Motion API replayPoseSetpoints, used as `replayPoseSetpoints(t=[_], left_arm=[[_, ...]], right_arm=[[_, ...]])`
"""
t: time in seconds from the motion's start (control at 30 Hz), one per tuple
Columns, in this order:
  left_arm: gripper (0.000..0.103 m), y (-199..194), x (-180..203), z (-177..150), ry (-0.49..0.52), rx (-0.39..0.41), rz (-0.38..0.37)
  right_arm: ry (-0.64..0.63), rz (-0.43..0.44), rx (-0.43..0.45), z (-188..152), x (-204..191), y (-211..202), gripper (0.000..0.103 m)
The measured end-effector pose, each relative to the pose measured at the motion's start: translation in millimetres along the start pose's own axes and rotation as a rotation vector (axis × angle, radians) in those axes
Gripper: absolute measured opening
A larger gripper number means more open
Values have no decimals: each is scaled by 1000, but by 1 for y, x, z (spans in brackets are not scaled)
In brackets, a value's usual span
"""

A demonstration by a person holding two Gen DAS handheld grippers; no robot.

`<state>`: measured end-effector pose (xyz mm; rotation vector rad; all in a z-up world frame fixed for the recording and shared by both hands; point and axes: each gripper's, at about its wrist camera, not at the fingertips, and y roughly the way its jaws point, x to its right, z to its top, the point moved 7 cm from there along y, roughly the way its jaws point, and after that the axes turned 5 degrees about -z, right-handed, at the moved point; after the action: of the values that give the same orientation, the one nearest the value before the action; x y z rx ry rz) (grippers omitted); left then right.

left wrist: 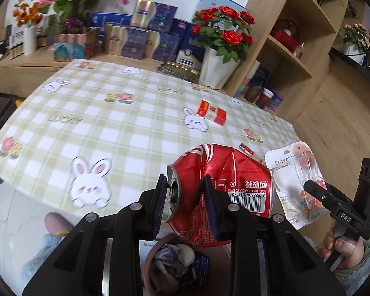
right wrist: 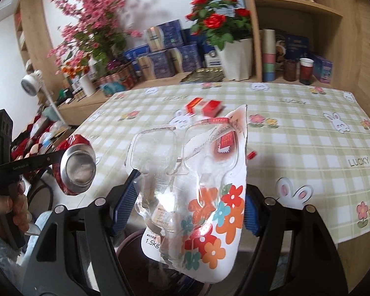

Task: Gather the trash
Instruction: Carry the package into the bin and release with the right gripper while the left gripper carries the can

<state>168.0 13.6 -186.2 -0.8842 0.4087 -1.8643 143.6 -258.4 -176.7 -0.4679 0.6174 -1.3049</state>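
1. Pink plastic bin (left wrist: 150,254) below the table edge, partly filled with crumpled paper (left wrist: 169,254), a pale round lid and a blue wrapper (left wrist: 201,268).
2. Crushed red cola can (left wrist: 219,192) clamped between the pads of the left gripper (left wrist: 187,204), hanging over the bin mouth, open top facing left.
3. Clear blister pack (right wrist: 197,185) with floral card backing pinched between the blue pads of the right gripper (right wrist: 185,209), held upright just beside the can and above the bin rim (right wrist: 133,236).
4. Red-and-white carton (left wrist: 212,112) lying with flap open on the table (left wrist: 86,113), well apart from both grippers; small red scrap (left wrist: 245,148) near the table's front edge.
5. Green-and-white checked cloth printed with rabbits, flowers and "LUCKY" covering the table.
6. White pot of red roses (left wrist: 219,49) at the far corner, beside stacked blue and gold boxes (left wrist: 140,34) and pink blossom sprays (right wrist: 91,24).
7. Wooden shelving (left wrist: 291,37) to the right, holding cups and red items; pale marbled floor at left, wood-look floor at right.
8. Fuzzy light-blue sleeve (right wrist: 2,241) and hand (right wrist: 17,207) wrapped round the left tool's handle.
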Motion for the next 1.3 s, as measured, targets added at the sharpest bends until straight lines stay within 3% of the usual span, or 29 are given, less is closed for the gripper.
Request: replayPoseSetpoints(t=[0.37,0.6,1.3], left_arm=[[30,-49,-24,-39,-50,44,15],[30,-71,-29,-56,-50,47,32],[30,-69,-31,-73,-78,32,15]], right_arm=[[-71,94,-67,-50,-68,-9,73],[-32,183,-123,-77,-94,-14,73],[-37,283,-398,-136,-122,13,73]])
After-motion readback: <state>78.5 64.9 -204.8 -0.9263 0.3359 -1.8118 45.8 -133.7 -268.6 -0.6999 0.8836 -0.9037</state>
